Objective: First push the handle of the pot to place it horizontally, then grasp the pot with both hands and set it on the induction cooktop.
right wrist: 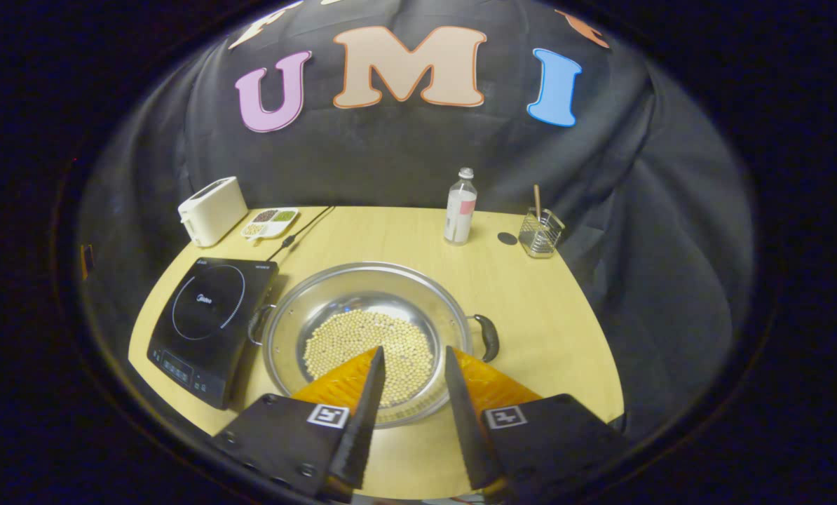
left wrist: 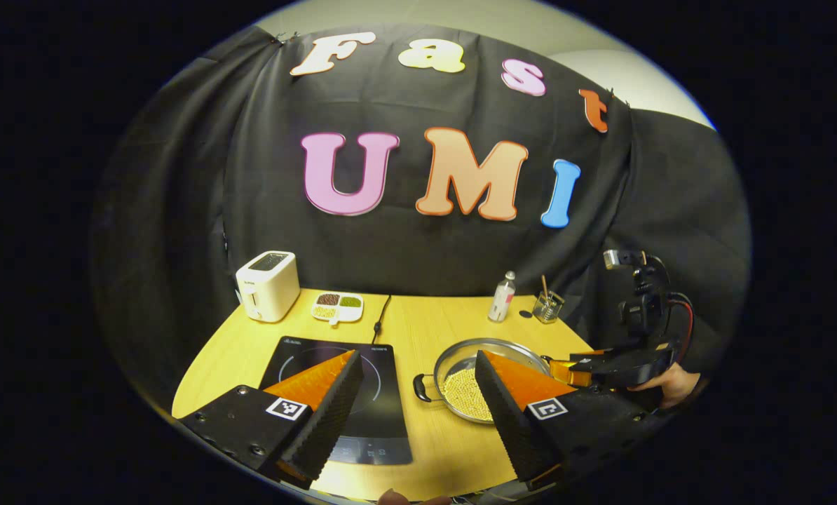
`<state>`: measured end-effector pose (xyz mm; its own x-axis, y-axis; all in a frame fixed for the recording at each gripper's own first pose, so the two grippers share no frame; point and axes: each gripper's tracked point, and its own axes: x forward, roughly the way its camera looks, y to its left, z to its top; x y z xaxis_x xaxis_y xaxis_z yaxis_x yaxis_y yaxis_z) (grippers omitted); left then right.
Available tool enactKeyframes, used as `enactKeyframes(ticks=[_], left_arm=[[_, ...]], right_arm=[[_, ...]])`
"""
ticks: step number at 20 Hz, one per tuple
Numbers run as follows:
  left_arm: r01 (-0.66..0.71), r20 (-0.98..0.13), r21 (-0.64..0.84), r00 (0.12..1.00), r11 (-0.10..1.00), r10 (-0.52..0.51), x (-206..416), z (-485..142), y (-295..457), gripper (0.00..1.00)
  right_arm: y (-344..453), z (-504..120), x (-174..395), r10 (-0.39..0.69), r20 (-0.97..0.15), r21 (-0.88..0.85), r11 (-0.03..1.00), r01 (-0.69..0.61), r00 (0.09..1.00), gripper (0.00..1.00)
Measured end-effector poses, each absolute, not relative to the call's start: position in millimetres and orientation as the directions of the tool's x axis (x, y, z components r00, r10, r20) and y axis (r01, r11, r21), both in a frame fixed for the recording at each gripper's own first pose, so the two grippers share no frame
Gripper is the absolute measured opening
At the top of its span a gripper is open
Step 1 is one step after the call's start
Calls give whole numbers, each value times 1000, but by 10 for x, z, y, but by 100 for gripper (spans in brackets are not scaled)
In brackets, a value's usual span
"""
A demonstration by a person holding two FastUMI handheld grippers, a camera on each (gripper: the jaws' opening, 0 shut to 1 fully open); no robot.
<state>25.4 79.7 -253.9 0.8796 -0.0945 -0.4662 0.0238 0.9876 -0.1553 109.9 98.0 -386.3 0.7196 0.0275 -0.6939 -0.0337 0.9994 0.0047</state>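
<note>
Your pot [right wrist: 368,337] is a wide, shallow metal pan sitting on the surface [right wrist: 531,294] just to the right of the induction cooktop [right wrist: 205,326], its rim nearly touching the cooktop's edge. Judge it as stiff, smooth and likely slippery where the bare metal shows. The layer of small pale beans [right wrist: 366,347] in the bottom adds weight and will probably roll or spill if you tilt it, so keep it level when you lift.

Take hold at the two small loop handles: the dark handle [right wrist: 487,337] on the pot's side away from the cooktop, and the handle [right wrist: 256,324] on the cooktop side. In the left gripper view the cooktop-side handle [left wrist: 424,388] faces you. These give better purchase than the thin rim.

Your left gripper [left wrist: 418,410] stands wide, holding nothing, above the near edge of the surface between cooktop and pot. Your right gripper [right wrist: 413,414] is parted more narrowly, also empty, hovering over the pot's near rim.

Beyond the pot stand a bottle [right wrist: 460,207] and a small wire holder [right wrist: 539,235], well apart from it. Behind the cooktop sit a toaster [right wrist: 212,210] and a divided dish [right wrist: 270,223], with a cord [right wrist: 299,231] running past them. Nothing lies between pot and cooktop; the short path is open.
</note>
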Motion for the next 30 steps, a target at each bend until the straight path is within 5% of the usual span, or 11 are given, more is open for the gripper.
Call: enactKeyframes(ticks=[6, 27, 30], left_arm=[[-31, -563, -161, 824, 986, -66, 522, -2992, 461, 98], [-81, -856, -183, 503, 980, -118, 985, -4807, 415, 100], [-92, -872, -193, 472, 977, -129, 1002, -4952, 433, 94]], right_arm=[[614, -4195, 1337, 104, -719, 72, 995, -76, 687, 78], [428, -5174, 1705, 108, -854, 135, 991, 15, 508, 77], [480, -5266, 1735, 113, -866, 140, 990, 19, 488, 78]])
